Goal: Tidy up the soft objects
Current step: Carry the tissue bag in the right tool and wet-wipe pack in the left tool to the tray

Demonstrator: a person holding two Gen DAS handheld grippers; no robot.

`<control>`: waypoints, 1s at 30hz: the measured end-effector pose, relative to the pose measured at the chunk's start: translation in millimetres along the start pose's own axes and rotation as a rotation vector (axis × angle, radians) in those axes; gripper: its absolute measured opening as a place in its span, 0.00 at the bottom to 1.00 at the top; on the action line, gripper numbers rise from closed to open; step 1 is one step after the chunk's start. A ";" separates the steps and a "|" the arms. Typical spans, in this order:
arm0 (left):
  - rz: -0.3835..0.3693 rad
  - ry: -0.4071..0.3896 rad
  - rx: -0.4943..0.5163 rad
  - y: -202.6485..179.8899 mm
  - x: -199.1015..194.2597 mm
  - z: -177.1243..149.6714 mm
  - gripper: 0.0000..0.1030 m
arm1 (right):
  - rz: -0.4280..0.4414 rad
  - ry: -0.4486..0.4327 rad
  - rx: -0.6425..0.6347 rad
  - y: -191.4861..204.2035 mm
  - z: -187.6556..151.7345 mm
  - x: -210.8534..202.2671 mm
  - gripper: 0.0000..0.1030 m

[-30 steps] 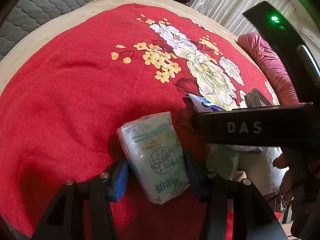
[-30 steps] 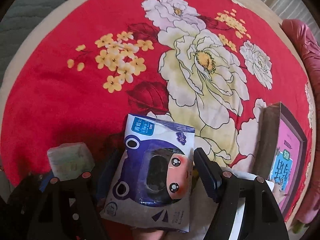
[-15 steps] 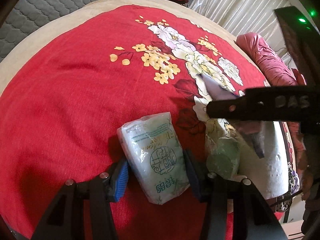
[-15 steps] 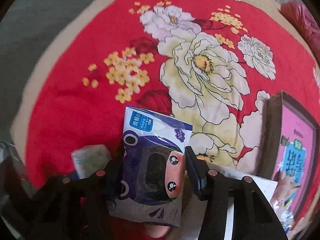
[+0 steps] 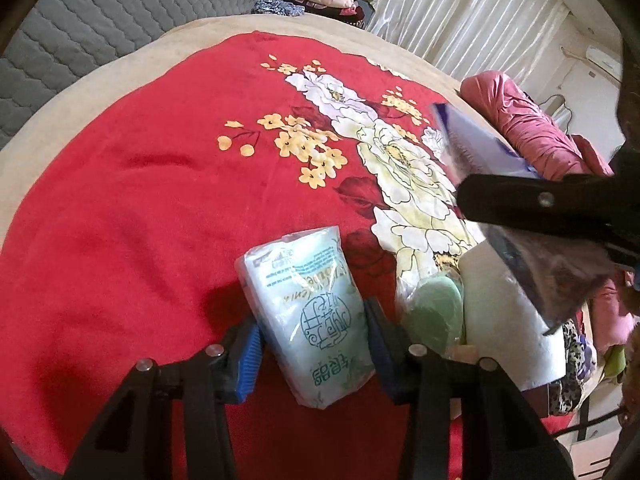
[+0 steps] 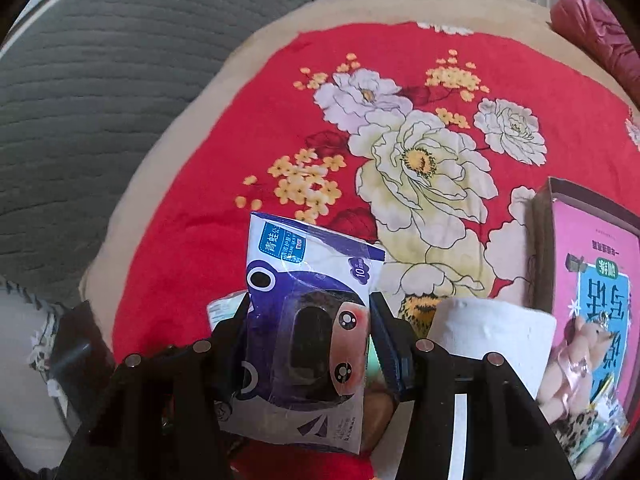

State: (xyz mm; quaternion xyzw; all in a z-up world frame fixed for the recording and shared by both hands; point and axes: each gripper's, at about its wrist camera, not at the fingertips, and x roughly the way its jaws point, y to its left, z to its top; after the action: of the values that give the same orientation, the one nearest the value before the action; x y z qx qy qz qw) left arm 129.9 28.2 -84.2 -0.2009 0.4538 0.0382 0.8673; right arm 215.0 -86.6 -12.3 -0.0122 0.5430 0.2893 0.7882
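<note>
Lifted clear of the blanket (image 6: 400, 40) since a second ago, the purple pack (image 6: 304, 320) now hangs in the right gripper (image 6: 308, 344), whose jaws have come in from wide and are clamped on its two sides. From the left wrist view that pack is seen tilted in the air above the white roll (image 5: 504, 320), with the right gripper's black arm crossing in front of it. A second ago it still sat low beside the roll.

Meanwhile the left gripper (image 5: 312, 340) has hardly moved. Its jaws are closing on the green pack (image 5: 308, 308), which lies on the blanket just left of the roll; the right pad touches the wrapper, while the blue left pad looks just short of it, so I would not call that a grip yet.

A green bagged item (image 5: 436, 312) sits between the green pack and the roll. To the right of the roll stands a pink box (image 6: 592, 280).

With one pack up, the sorting is under way; the purple pack seems ready to be carried to its spot, and the green one should follow
</note>
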 end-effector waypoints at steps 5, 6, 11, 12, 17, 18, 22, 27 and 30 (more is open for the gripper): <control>0.008 -0.018 0.026 -2.6 -11.7 -4.4 0.45 | 0.013 -0.064 -0.013 6.0 -22.0 -26.0 0.54; 0.008 -0.023 0.033 -4.1 -15.1 -5.4 0.45 | 0.021 -0.071 -0.007 5.3 -26.2 -29.8 0.54; 0.012 -0.054 0.070 -14.1 -30.1 -11.5 0.45 | 0.050 -0.107 0.042 -2.4 -45.9 -45.7 0.54; 0.016 -0.059 0.078 -16.0 -32.4 -12.5 0.44 | 0.054 -0.112 0.048 -4.1 -49.0 -48.2 0.54; 0.038 -0.068 0.097 -21.4 -40.4 -17.5 0.44 | 0.074 -0.135 0.078 -11.9 -62.5 -61.1 0.54; 0.039 -0.069 0.097 -21.6 -41.7 -17.7 0.44 | 0.080 -0.144 0.087 -13.5 -65.9 -64.3 0.54; 0.041 -0.083 0.102 -22.9 -51.2 -19.4 0.44 | 0.085 -0.170 0.103 -19.3 -75.9 -75.1 0.54; 0.037 -0.105 0.122 -29.2 -69.2 -23.9 0.44 | 0.082 -0.222 0.149 -39.4 -85.1 -96.8 0.54; 0.039 -0.118 0.146 -37.4 -78.9 -27.2 0.44 | 0.075 -0.266 0.182 -55.7 -91.7 -116.0 0.54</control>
State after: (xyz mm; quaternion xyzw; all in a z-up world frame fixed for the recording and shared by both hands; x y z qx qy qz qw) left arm 72.1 -7.4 -22.9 -0.1256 0.4075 0.0336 0.9039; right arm 135.2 -214.9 33.9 0.1177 0.4578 0.2672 0.8397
